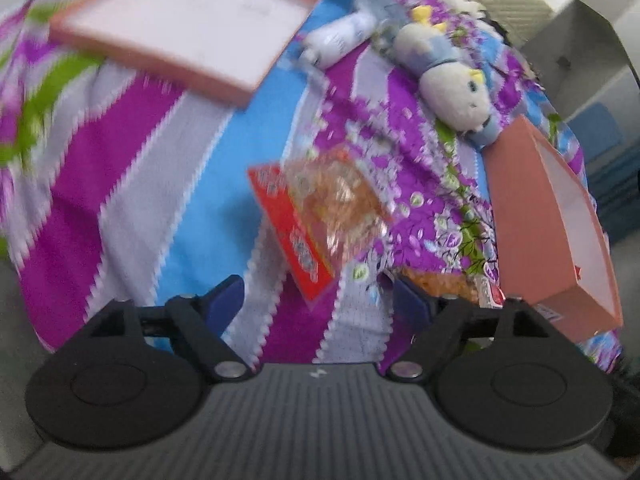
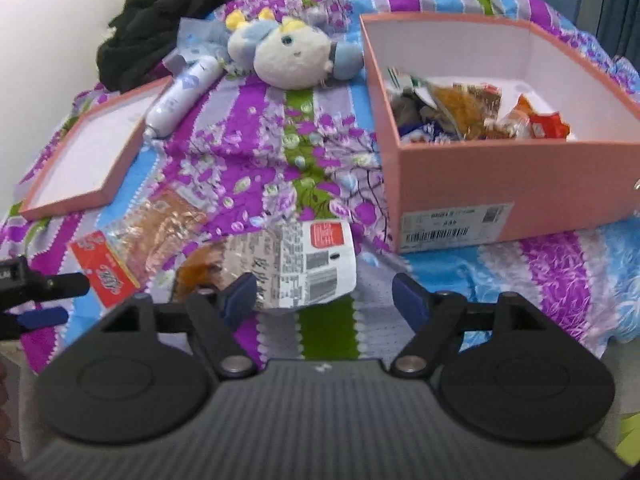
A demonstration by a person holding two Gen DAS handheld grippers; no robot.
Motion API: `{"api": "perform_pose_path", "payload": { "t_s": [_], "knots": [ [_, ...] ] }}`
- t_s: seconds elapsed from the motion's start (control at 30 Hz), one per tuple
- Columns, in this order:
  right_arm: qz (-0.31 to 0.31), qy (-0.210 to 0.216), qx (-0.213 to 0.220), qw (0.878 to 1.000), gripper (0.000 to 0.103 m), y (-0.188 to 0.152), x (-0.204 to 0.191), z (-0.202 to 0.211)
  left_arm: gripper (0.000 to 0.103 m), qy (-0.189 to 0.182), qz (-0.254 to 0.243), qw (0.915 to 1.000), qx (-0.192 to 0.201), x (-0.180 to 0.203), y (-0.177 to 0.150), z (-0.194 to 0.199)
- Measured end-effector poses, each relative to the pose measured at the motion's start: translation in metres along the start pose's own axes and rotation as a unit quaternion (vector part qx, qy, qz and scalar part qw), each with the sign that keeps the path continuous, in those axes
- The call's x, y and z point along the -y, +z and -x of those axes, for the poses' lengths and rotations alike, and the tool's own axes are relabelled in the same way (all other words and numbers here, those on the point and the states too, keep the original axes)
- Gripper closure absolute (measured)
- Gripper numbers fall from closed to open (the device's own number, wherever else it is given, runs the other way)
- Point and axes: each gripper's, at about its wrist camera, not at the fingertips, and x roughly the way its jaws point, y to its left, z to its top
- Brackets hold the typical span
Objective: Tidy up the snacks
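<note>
A clear snack packet with a red header (image 1: 320,216) lies on the patterned bedspread just ahead of my open, empty left gripper (image 1: 316,300). It also shows in the right wrist view (image 2: 132,244), with the left gripper's fingers (image 2: 56,284) at its red end. A second packet with a white label (image 2: 288,268) lies just ahead of my open, empty right gripper (image 2: 324,296); in the left wrist view its orange end (image 1: 444,284) shows. The pink box (image 2: 520,184) at right holds several snacks (image 2: 468,112); it also shows in the left wrist view (image 1: 536,236).
The box lid (image 2: 84,156) lies open side up at left, seen too in the left wrist view (image 1: 192,24). A white bottle (image 2: 184,92), a plush toy (image 2: 292,56) and black clothing (image 2: 160,20) lie at the back of the bed.
</note>
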Motion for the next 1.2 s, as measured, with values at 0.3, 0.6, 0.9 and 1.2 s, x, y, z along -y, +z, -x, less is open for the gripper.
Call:
{"api": "perform_pose_path", "payload": {
  "t_s": [0.3, 0.6, 0.9, 1.2],
  "knots": [
    [0.061, 0.056, 0.014, 0.996, 0.027, 0.007, -0.037, -0.006, 0.012, 0.019, -0.142, 0.9897, 0.013, 0.031, 0.027, -0.013],
    [0.113, 0.067, -0.035, 0.991, 0.016, 0.003, -0.062, -0.056, 0.012, 0.008, -0.237, 0.9701, -0.050, 0.043, 0.060, -0.083],
    [0.105, 0.065, -0.029, 0.992, 0.010, -0.009, -0.060, -0.083, 0.013, 0.001, -0.293, 0.9523, -0.085, 0.048, 0.082, -0.142],
    [0.106, 0.071, -0.058, 0.990, 0.005, -0.017, -0.058, -0.102, 0.017, -0.004, -0.350, 0.9327, -0.088, 0.061, 0.065, -0.161]
  ]
}}
